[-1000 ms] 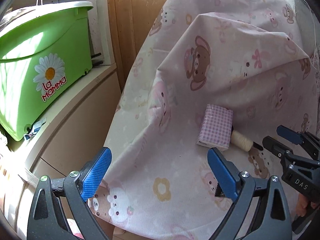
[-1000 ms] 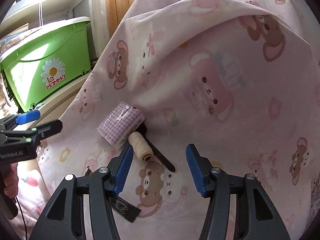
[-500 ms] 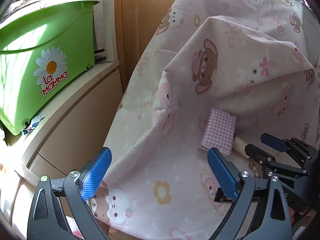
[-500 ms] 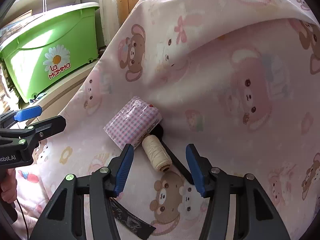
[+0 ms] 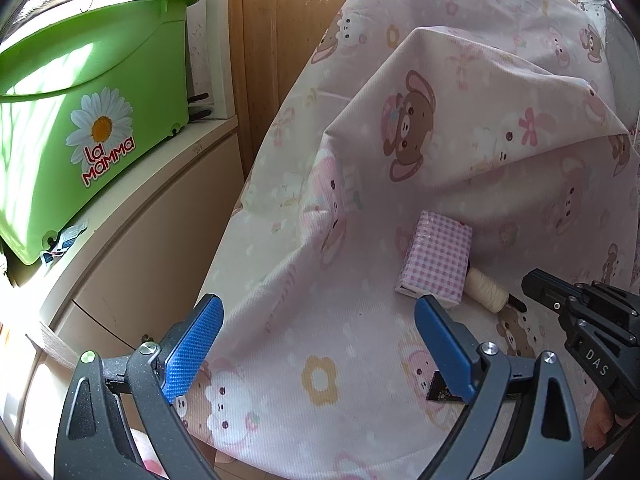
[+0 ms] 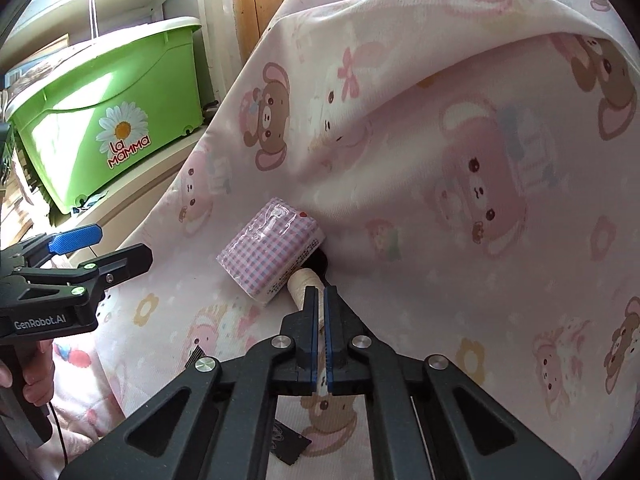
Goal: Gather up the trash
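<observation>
Step in hand: first pick of the trash collection. My right gripper [image 6: 320,300] has its jaws drawn together until only a sliver shows between the blue pads, and they sit over the near end of the cream thread spool [image 6: 302,280]. Whether the pads actually pinch the spool or have closed just above it I cannot tell; the fingers cover the contact. The spool lies on the pink bear-print sheet [image 6: 460,160], touching the pink gingham packet [image 6: 268,250] on its left, with a dark stick-like thing [image 5: 516,301] running under or behind it. My left gripper [image 5: 316,336] hangs wide open over the sheet, nothing between its pads, the packet just beyond its right finger. Judgement: the next move calls for a slow lift to test the hold, kept clear of the packet so it is not dragged along; if the spool stays down, reopen and reseat lower. Hidden or unclear: the dark thing's full shape, the black printed scrap [image 6: 286,446] near my right gripper, partly cut off by the fingers, and where trash should go. A green bin [image 5: 80,120] stands far left on a cabinet, but its use is a guess.
</observation>
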Demonstrator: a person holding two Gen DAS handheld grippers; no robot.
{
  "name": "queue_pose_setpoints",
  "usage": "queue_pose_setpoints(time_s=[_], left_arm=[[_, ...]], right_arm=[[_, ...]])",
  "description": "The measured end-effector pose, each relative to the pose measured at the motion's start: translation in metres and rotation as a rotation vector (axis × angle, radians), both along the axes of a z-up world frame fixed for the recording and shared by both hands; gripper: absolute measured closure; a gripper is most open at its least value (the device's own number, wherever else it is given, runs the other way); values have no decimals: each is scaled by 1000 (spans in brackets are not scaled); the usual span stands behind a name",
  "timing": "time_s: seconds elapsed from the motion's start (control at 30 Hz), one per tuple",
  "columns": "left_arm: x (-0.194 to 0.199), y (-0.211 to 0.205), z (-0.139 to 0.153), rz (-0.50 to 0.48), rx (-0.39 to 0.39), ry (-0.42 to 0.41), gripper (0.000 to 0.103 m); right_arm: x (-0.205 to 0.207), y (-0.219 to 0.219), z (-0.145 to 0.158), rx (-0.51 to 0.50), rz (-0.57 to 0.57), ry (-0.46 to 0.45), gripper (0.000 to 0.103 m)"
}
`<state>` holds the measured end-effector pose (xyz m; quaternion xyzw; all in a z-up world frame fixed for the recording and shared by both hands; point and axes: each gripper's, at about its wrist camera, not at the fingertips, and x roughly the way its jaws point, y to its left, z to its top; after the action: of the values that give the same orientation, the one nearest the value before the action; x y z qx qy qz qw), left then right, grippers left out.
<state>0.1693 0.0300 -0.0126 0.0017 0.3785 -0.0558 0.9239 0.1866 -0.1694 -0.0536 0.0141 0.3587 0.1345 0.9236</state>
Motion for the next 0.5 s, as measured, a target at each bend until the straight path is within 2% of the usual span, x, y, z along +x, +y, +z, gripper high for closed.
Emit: queue_pose_setpoints(time_s=[0.13, 0.2, 0.23, 0.27, 0.3, 0.33, 0.5], left_arm=[[-2, 0, 1, -1, -5, -3, 8], [-3, 1, 3, 2, -4, -9, 8], [-3, 1, 3, 4, -6, -11, 8], [-3, 2, 4, 7, -10, -11, 8], [-3, 4, 4, 9, -15, -10, 8], [-2, 5, 5, 13, -20, -9, 8], [2, 12, 5, 32, -47, 6, 8]], right_arm=[[-6, -11, 7, 38, 12, -27, 99], [-7, -14, 9, 24, 5, -41, 91], [-7, -14, 9, 16, -2, -50, 74], [-7, -15, 9, 15, -8, -56, 51], [-6, -15, 9, 17, -12, -60, 44], [-5, -15, 8, 17, -13, -61, 41], [9, -9, 0, -19, -7, -25, 41]])
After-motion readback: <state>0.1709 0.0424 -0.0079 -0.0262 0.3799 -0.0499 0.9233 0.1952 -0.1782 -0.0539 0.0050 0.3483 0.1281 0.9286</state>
